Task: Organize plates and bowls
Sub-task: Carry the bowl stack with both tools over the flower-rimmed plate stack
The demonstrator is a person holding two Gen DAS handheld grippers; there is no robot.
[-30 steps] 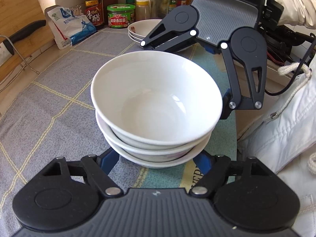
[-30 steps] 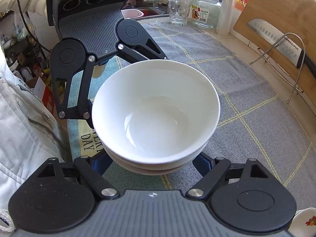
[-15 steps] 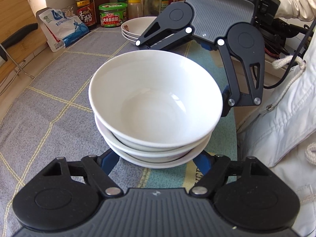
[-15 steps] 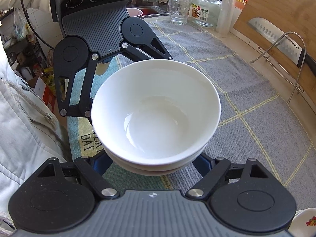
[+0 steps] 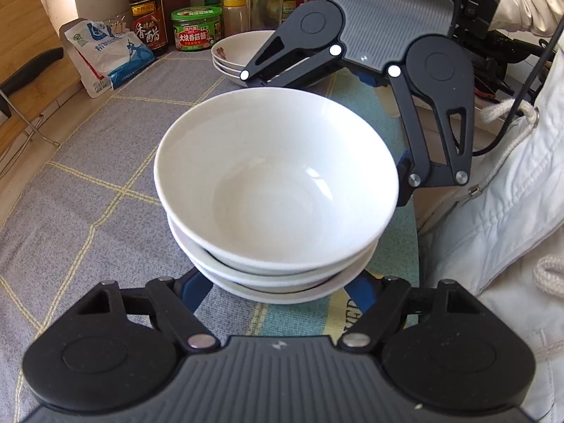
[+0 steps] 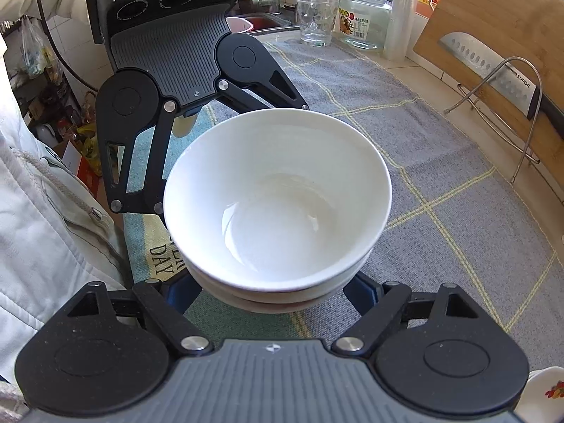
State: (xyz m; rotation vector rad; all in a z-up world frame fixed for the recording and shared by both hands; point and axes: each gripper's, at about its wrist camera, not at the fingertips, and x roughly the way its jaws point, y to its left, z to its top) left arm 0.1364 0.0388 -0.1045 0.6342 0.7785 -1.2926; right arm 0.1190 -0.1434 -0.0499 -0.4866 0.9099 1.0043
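Both views are bright with daylight, and the top corners blow out to white, strongest above the cutting board [image 6: 493,46] in the right view. The white bowls [image 5: 278,183] are sharp at the centre and carry small glare spots inside, with soft shading low in the bowl and little shadow on the grey mat [image 5: 88,176]. Fisheye distortion bends the mat's yellow lines and the counter edges toward the frame borders, and the bottles [image 5: 148,10] at the far end are softer, while the black corners mark the lens circle.
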